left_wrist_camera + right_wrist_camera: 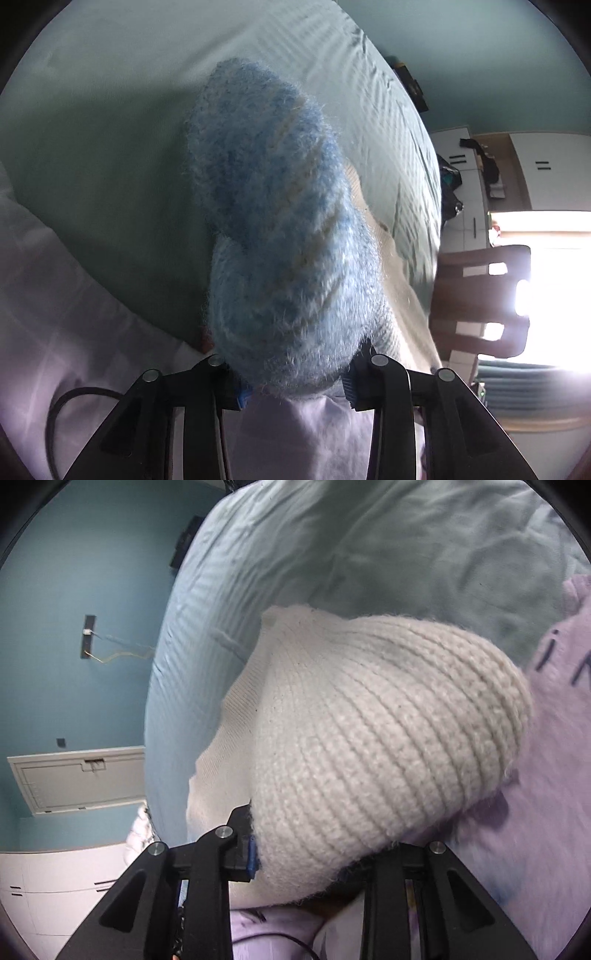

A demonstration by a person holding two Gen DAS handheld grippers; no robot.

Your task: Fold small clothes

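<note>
Two tools are each gripping a piece of clothing above the bed point(110, 110). The left tool point(295, 387) is clenching a fuzzy blue sock point(273, 221), hanging over the green sheet. The right tool point(314, 853) is clamping a cream knit piece point(369, 738), near a lilac garment point(546, 775). Judging by this, the pick-up step is underway; next, each piece is needing laying flat on the bed before folding. No containers are showing.
</note>
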